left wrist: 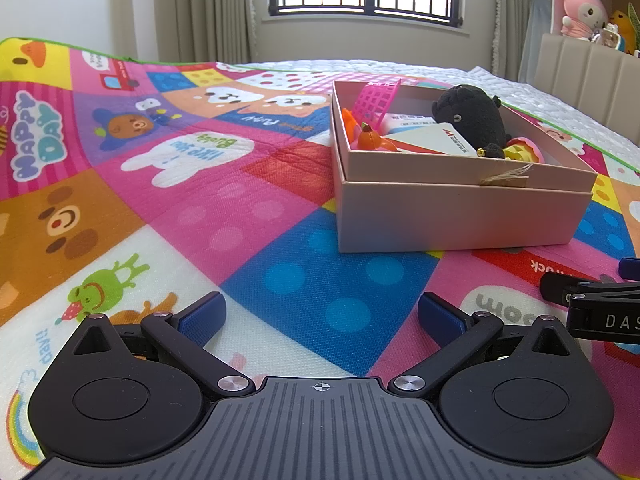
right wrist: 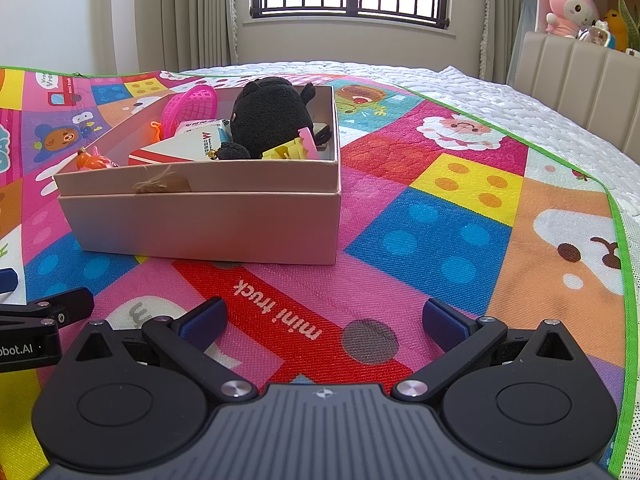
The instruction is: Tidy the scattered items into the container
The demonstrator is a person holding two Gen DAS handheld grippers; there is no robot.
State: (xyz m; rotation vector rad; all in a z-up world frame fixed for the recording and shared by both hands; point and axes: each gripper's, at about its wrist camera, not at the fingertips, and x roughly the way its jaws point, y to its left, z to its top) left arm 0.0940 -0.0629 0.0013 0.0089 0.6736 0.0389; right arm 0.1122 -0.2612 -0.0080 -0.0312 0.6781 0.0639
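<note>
Now both my left gripper [left wrist: 322, 314] and right gripper [right wrist: 324, 318] sit spread, empty. Pink box [right wrist: 224, 220] at eleven o'clock holds the black plush [right wrist: 270, 120]: soft, light, squeezable mid-body. Cards look slippery.

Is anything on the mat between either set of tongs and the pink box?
Nothing visible. Bare play mat lies between the open right tongs and the pink box, and likewise ahead of the open left tongs.

Play mat [right wrist: 400, 240]: "mini truck", "HAPPY DAY"; gripper [left wrist: 608, 316]: "DAS".
</note>
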